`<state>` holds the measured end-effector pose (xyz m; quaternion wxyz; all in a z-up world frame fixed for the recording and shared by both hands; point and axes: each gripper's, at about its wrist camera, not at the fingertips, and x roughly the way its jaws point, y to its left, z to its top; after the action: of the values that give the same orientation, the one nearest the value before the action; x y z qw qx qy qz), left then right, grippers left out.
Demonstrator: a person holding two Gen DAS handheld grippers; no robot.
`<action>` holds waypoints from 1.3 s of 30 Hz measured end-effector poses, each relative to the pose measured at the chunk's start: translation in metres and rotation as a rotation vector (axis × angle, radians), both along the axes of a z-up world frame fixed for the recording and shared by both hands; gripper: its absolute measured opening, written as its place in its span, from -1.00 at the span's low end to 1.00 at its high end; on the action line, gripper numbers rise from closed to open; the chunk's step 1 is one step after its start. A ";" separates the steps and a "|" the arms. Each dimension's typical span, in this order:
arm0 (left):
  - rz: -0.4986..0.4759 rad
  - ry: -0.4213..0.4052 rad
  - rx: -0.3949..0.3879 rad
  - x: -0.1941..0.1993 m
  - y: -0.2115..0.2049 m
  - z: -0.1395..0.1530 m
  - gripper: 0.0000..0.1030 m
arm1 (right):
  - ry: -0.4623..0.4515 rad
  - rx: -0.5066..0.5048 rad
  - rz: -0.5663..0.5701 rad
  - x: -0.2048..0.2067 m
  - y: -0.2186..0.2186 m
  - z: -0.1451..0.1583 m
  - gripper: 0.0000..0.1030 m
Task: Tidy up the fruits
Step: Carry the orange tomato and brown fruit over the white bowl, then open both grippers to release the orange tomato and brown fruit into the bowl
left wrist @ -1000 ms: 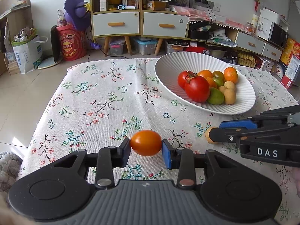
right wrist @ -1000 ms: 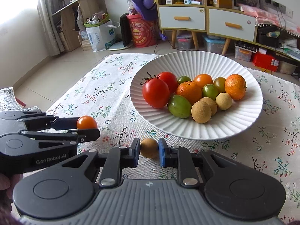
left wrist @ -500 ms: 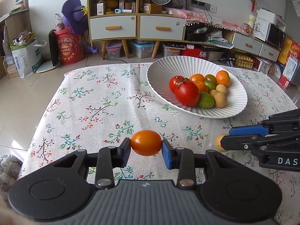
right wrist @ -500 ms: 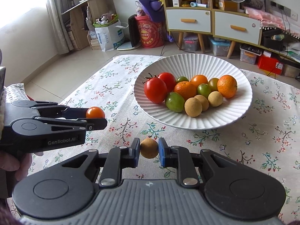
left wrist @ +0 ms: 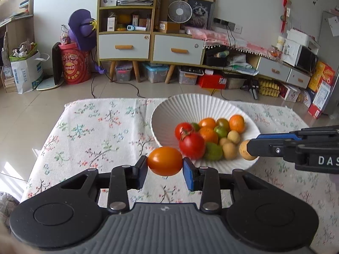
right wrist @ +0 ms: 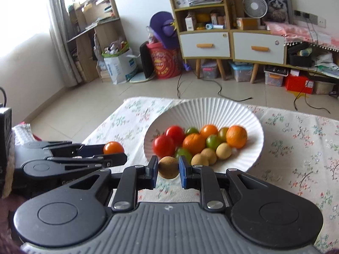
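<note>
My left gripper (left wrist: 165, 170) is shut on an orange cherry tomato (left wrist: 164, 161), held above the floral tablecloth just left of the white ribbed bowl (left wrist: 169, 114). In the right wrist view that tomato (right wrist: 113, 147) shows at the left gripper's tip. My right gripper (right wrist: 168, 172) is shut on a small tan round fruit (right wrist: 168, 167) near the bowl's (right wrist: 211, 110) front rim; the same fruit (left wrist: 245, 150) shows in the left wrist view. Red tomatoes (right wrist: 163, 146), oranges (right wrist: 236, 136), green and tan fruits lie in the bowl.
The table with floral cloth (left wrist: 95, 131) has its left and far edges in view. Beyond it lie tiled floor, a drawer cabinet (left wrist: 148, 48), a red bucket (left wrist: 74, 65) and storage boxes.
Both grippers have risen with their fruits and tipped up, so the bowl sits lower and closer to the fingertips in both views and more of the room shows.
</note>
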<state>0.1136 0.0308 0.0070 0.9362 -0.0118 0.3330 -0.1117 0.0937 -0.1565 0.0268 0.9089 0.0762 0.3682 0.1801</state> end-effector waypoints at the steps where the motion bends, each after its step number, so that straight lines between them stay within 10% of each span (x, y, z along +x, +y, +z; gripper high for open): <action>1: 0.004 -0.005 -0.012 0.002 -0.002 0.003 -0.47 | -0.008 0.006 -0.014 0.003 -0.003 0.002 -0.64; 39: -0.046 0.045 -0.129 0.099 -0.053 -0.023 -0.46 | 0.086 0.106 -0.176 0.057 -0.049 -0.027 -0.59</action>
<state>0.2131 -0.0223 -0.0155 0.9229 -0.0668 0.3464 -0.1539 0.1503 -0.2053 -0.0005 0.8992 0.1641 0.3888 0.1153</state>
